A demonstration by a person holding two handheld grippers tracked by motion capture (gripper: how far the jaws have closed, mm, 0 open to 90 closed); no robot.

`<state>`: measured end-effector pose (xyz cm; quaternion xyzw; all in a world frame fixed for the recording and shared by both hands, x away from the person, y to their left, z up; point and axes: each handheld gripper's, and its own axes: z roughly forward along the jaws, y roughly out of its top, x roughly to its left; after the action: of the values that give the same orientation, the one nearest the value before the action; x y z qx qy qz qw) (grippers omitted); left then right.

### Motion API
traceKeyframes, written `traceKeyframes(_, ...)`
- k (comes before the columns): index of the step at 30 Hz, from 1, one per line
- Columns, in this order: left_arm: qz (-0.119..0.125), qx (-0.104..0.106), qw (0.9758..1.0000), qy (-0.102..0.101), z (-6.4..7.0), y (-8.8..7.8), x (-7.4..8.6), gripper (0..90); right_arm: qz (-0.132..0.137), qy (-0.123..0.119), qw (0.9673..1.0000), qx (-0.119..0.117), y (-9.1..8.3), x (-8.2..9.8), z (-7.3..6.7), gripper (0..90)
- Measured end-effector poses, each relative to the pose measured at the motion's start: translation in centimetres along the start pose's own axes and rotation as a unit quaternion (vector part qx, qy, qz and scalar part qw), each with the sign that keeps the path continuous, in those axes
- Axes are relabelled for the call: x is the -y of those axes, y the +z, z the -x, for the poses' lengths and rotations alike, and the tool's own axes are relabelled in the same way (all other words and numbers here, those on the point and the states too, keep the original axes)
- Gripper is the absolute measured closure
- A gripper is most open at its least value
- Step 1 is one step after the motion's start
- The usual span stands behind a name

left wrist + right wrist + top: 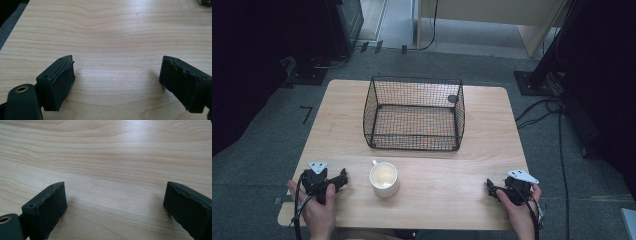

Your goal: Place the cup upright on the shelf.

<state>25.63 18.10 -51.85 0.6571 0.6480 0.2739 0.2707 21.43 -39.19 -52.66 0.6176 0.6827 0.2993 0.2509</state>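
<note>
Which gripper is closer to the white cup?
Left. The left gripper rests on the table just beside the white cup, jaws open and pointing toward it. The right gripper sits much farther off, near the table's other edge, jaws open too.

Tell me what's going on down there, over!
Left gripper open, empty. Right gripper open, empty. White mug upright on table, nearer left gripper, untouched. Wire basket behind it; path clear.

White mug (384, 179), upright and empty, its small handle turned toward the far left; it stands on the counter (452, 190) near its front edge, just before the wire basket (414, 114).
</note>
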Motion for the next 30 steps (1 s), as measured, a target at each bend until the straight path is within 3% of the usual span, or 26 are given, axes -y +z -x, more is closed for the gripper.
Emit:
traceKeyframes(4,-0.003,-0.003,1.0000,-0.005,0.0,0.2,-0.2,10.1,0.003,0.012,0.9998,0.012,-0.1,0.0,0.0,5.8)
traceKeyframes(7,-0.003,-0.011,0.9999,-0.011,0.2,0.3,-0.2,10.0,0.012,0.009,0.9996,0.024,-0.3,0.0,-0.5,13.1)
traceKeyframes(9,-0.003,-0.011,0.9999,-0.011,0.2,0.3,-0.2,10.0,0.008,0.004,0.9997,0.022,-0.5,-0.1,-0.7,11.6)
traceKeyframes(12,-0.003,-0.013,0.9998,-0.013,0.3,0.3,-0.2,10.0,0.014,-0.011,0.9998,-0.009,-1.0,-1.2,-2.1,8.0)
traceKeyframes(15,-0.003,-0.015,0.9998,-0.015,0.4,0.3,-0.3,10.0,0.022,-0.019,0.9994,-0.021,-1.3,-1.8,-3.0,7.6)
traceKeyframes(16,-0.003,-0.015,0.9998,-0.015,0.4,0.3,-0.3,10.0,0.031,-0.024,0.9987,-0.033,-1.6,-2.5,-4.0,7.0)
traceKeyframes(17,-0.002,-0.015,0.9998,-0.015,0.4,0.3,-0.3,10.0,0.031,-0.024,0.9987,-0.033,-1.6,-2.5,-4.0,7.0)
traceKeyframes(18,-0.002,-0.015,0.9998,-0.015,0.4,0.3,-0.3,10.0,0.038,-0.036,0.9976,-0.045,-1.8,-3.1,-5.1,6.7)
traceKeyframes(19,-0.002,-0.015,0.9998,-0.015,0.4,0.3,-0.3,10.0,0.038,-0.036,0.9976,-0.045,-1.8,-3.1,-5.1,6.7)
traceKeyframes(20,-0.002,-0.014,0.9998,-0.016,0.4,0.3,-0.3,10.0,0.044,-0.050,0.9962,-0.057,-2.0,-3.7,-6.4,6.7)
traceKeyframes(21,-0.002,-0.014,0.9998,-0.016,0.4,0.3,-0.3,10.0,0.044,-0.050,0.9962,-0.057,-2.0,-3.7,-6.4,6.7)
traceKeyframes(24,-0.002,-0.014,0.9998,-0.015,0.4,0.3,-0.3,10.0,0.054,-0.063,0.9933,-0.080,-2.3,-4.6,-8.1,7.3)
traceKeyframes(25,-0.002,-0.013,0.9998,-0.014,0.4,0.3,-0.3,10.0,0.059,-0.071,0.9910,-0.097,-2.4,-5.2,-9.2,7.5)
traceKeyframes(30,-0.002,-0.012,0.9998,-0.013,0.4,0.3,-0.3,10.0,0.077,-0.092,0.9871,-0.106,-2.6,-6.1,-11.2,10.3)
